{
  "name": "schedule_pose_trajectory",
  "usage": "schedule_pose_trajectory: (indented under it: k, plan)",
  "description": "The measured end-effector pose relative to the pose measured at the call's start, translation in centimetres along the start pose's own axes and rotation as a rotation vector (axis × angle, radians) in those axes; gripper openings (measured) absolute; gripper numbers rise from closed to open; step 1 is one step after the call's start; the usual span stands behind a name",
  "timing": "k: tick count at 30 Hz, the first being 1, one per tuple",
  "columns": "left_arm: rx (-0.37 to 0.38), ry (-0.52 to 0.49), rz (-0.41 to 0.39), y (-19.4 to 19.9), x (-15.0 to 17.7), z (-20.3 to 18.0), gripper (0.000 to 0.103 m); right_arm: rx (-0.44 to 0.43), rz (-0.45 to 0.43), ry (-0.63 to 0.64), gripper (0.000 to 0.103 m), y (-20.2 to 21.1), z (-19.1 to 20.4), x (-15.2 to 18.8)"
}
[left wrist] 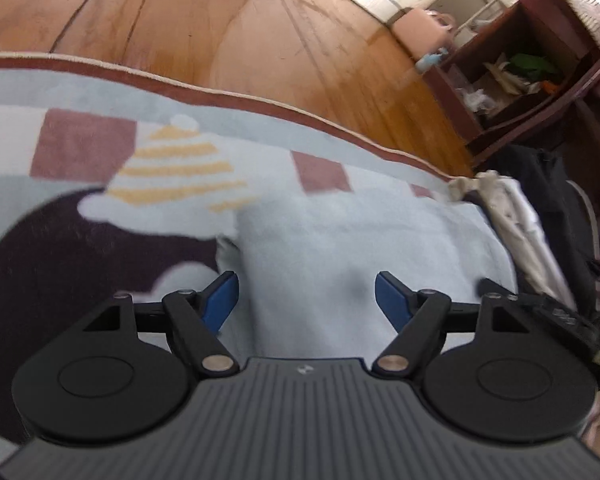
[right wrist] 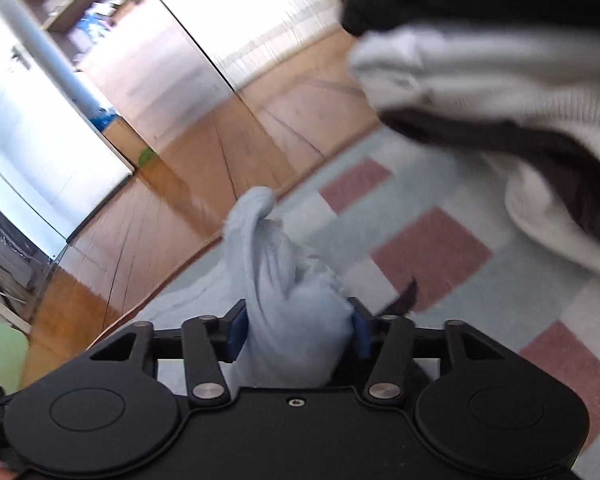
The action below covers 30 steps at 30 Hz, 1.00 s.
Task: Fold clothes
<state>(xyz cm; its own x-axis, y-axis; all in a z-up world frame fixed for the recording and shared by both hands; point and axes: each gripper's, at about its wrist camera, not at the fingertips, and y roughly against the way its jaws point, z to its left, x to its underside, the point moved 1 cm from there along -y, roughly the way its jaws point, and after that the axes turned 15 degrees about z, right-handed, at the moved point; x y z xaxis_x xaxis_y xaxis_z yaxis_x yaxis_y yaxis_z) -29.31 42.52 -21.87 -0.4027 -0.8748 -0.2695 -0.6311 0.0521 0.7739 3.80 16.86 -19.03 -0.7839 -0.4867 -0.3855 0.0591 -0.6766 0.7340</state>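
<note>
We find no words or numbers that can be read in either view. The only mark is a small pale emblem on the ribbed body of the left hand-held gripper [left wrist: 306, 295], low in the middle of the frame, too small and blurred to make out.

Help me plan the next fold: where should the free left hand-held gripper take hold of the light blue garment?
Probably its near-left edge, where the light blue garment lies flat on the rug and shows a raised corner. Come in low from the left hand-held gripper's own side; its jaws stand open. The right hand-held gripper holds a bunched end.
</note>
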Motion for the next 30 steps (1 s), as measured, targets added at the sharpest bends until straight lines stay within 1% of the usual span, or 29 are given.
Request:
schedule_pose_trajectory:
  k: [1, 2, 3, 4, 5, 6, 7, 8, 9, 11, 13, 14, 15, 16, 18, 19, 20, 22, 23, 24, 25, 27, 28, 30]
  plan:
    - [0.015, -0.005, 0.005, -0.2, -0.1, 0.2, 0.083, -0.012, 0.016, -0.009, 0.067, -0.4, 0.0, 0.1]
    - [0.030, -0.010, 0.011, -0.5, -0.3, 0.3, 0.094, -0.025, 0.029, -0.013, 0.070, -1.1, 0.2, 0.2]
    - [0.061, -0.009, 0.007, -0.7, -0.3, 0.5, 0.098, -0.038, 0.042, -0.016, 0.080, -1.8, 0.4, 0.4]
    - [0.100, 0.001, 0.011, -0.9, -0.3, 0.6, 0.097, -0.041, 0.059, -0.005, 0.084, -2.5, 0.5, 0.4]
    - [0.101, -0.020, 0.007, -0.8, -0.2, 0.0, 0.088, -0.041, 0.078, 0.012, 0.081, -3.3, 0.7, 0.4]
    - [0.084, -0.059, -0.004, -0.7, 0.1, -0.8, 0.079, -0.019, 0.063, 0.053, 0.066, -3.5, 1.3, 0.5]
    - [0.066, -0.099, -0.015, -0.5, 0.3, -1.6, 0.056, 0.002, 0.043, 0.127, 0.049, -2.9, 2.2, 0.5]
    - [0.048, -0.138, -0.025, -0.3, 0.6, -2.4, 0.047, 0.014, 0.007, 0.209, 0.045, -1.8, 3.3, 0.7]
    - [0.035, -0.190, -0.026, -0.3, 0.9, -3.5, 0.045, 0.024, -0.040, 0.290, 0.042, -0.6, 4.5, 1.0]
    - [0.012, -0.310, -0.017, -0.4, 1.6, -5.9, 0.045, 0.087, -0.145, 0.396, 0.042, 2.5, 6.3, 1.8]
    - [-0.030, -0.416, 0.050, -1.4, 2.1, -8.4, 0.046, 0.166, -0.224, 0.451, 0.042, 4.7, 6.7, 2.2]
    - [-0.073, -0.458, 0.067, -2.0, 2.4, -9.5, 0.047, 0.209, -0.224, 0.464, 0.042, 5.1, 6.3, 2.1]
    - [-0.117, -0.484, 0.065, -2.6, 2.6, -10.4, 0.049, 0.239, -0.192, 0.454, 0.042, 4.9, 5.4, 1.9]
    - [-0.133, -0.487, 0.064, -3.2, 2.7, -10.9, 0.051, 0.262, -0.149, 0.434, 0.042, 4.4, 4.4, 1.7]
    - [-0.100, -0.423, 0.086, -4.3, 2.3, -10.8, 0.061, 0.299, -0.080, 0.405, 0.042, 3.4, 2.4, 1.5]
    - [-0.079, -0.377, 0.096, -4.7, 2.0, -10.2, 0.071, 0.307, -0.062, 0.400, 0.042, 3.0, 1.5, 1.8]
    - [-0.058, -0.325, 0.104, -4.9, 1.7, -9.5, 0.079, 0.313, -0.054, 0.402, 0.042, 2.7, 1.0, 2.1]
    - [-0.015, -0.222, 0.120, -5.3, 1.1, -8.0, 0.082, 0.323, -0.049, 0.412, 0.043, 2.0, 0.1, 2.9]
    - [0.001, -0.198, 0.115, -5.6, 0.8, -7.7, 0.083, 0.299, -0.048, 0.371, 0.044, 1.9, -0.6, 3.0]
    - [0.016, -0.188, 0.103, -5.8, 0.5, -7.6, 0.083, 0.261, -0.048, 0.309, 0.048, 2.0, -1.4, 2.8]
    - [0.030, -0.178, 0.092, -6.0, 0.3, -7.5, 0.084, 0.222, -0.048, 0.247, 0.055, 2.2, -2.2, 2.7]
    - [0.059, -0.159, 0.068, -6.4, -0.2, -7.2, 0.089, 0.152, -0.043, 0.143, 0.063, 2.3, -3.7, 2.6]
    - [0.073, -0.149, 0.056, -6.7, -0.4, -7.1, 0.092, 0.122, -0.035, 0.110, 0.064, 2.3, -4.2, 2.8]
    - [0.102, -0.130, 0.033, -7.1, -0.9, -6.9, 0.092, 0.063, -0.021, 0.043, 0.065, 2.2, -5.2, 3.1]
